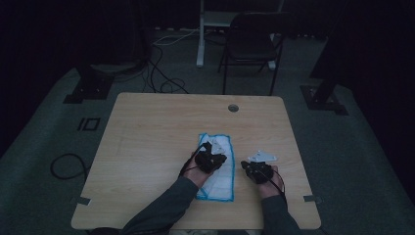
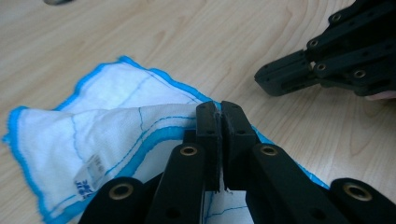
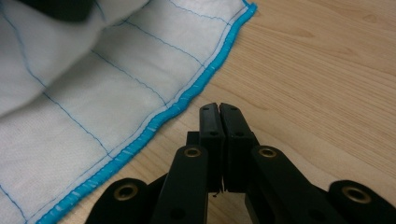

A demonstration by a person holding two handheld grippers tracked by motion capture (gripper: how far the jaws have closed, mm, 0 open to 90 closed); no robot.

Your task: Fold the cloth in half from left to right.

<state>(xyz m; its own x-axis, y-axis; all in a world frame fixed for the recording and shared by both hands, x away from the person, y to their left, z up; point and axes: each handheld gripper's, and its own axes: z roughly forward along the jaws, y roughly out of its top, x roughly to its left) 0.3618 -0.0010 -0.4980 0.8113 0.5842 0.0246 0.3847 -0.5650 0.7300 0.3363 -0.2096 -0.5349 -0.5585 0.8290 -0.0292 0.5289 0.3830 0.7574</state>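
Centrally, the left tool (image 2: 219, 109) has its jaws pressed together on a raised fold of the white cloth (image 2: 107, 121), pinching fabric near the cloth's blue-stitched edge (image 2: 154, 137). The cloth spreads away from this tool toward its left, lying on the wooden worktop (image 2: 196, 42), with a small label (image 2: 88, 175) beside the near hem. Ahead and to the right of the left tool, the right tool (image 2: 275, 84) rests low over bare wood, apart from the cloth. The right tool (image 3: 219, 109) has its jaws pressed together with nothing between them; the cloth's blue border (image 3: 187, 100) runs just beside its tips on the left, not touching. From above, open worktop (image 1: 147, 127) surrounds both tools (image 1: 211, 159) (image 1: 257, 169), widest beyond the cloth's far edge (image 1: 215, 137).
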